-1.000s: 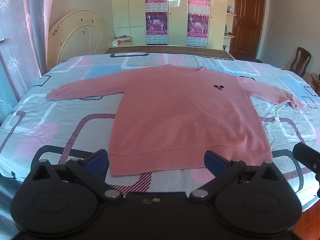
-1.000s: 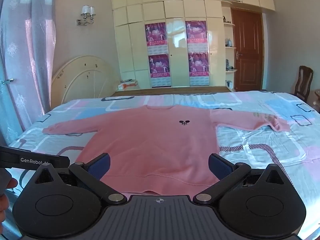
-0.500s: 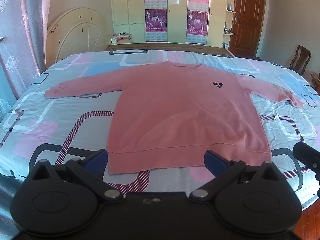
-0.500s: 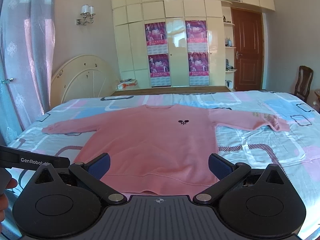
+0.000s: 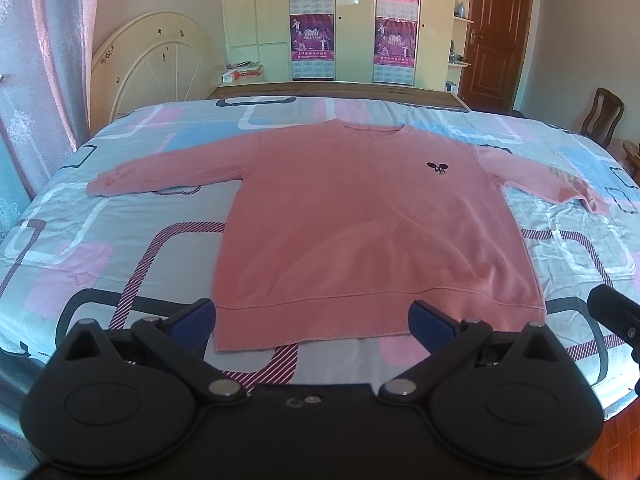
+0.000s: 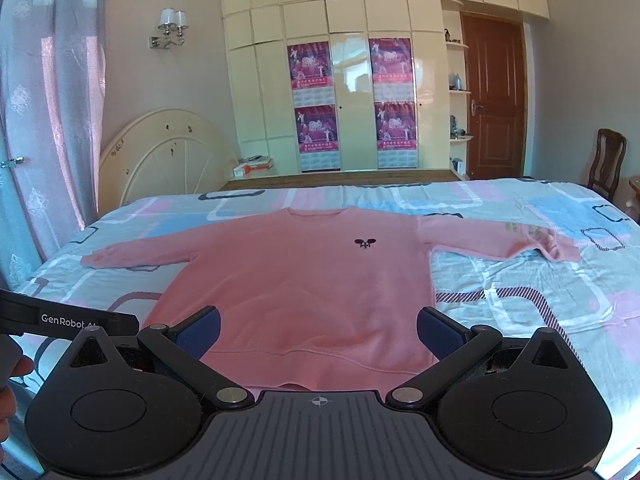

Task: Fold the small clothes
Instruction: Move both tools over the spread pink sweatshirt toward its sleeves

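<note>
Sweater [image 5: 376, 220] lies flat on bed [image 5: 100, 240], sleeves spread, hem nearest. Left gripper [image 5: 312, 316] and right gripper [image 6: 318, 330] both wide open, empty, above the hem. Judgement: take a sleeve cuff first, pinch one layer only, fold inward across the chest, keep fabric flat.
</note>
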### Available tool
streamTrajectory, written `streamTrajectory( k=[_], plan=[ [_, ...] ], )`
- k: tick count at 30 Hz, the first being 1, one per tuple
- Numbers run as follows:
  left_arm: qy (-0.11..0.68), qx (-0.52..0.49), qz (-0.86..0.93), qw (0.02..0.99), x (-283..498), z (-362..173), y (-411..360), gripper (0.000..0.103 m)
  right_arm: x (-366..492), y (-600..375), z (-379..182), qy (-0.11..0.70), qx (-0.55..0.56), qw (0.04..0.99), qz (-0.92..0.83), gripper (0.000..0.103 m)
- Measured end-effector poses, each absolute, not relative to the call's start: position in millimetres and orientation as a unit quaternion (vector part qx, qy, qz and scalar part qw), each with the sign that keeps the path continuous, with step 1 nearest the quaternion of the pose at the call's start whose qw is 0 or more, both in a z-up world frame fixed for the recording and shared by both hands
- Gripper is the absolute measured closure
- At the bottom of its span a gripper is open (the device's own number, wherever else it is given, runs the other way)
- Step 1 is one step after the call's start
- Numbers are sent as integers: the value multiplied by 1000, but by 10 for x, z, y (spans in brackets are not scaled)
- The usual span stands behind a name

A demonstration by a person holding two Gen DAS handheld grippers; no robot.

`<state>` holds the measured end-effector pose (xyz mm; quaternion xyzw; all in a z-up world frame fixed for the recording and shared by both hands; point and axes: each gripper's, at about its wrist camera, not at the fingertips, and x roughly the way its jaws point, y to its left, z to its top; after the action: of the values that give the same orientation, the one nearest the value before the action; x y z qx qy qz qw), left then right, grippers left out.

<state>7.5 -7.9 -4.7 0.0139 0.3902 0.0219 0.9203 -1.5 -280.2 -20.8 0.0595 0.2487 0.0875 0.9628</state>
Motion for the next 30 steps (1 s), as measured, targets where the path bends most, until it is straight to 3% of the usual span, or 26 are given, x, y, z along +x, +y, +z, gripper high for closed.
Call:
streamTrajectory(
  k=[30],
  plan=[
    [404,23,22,914,471,-151,-117,1,337,-2888,-358,265,70,960,64,0]
  ],
)
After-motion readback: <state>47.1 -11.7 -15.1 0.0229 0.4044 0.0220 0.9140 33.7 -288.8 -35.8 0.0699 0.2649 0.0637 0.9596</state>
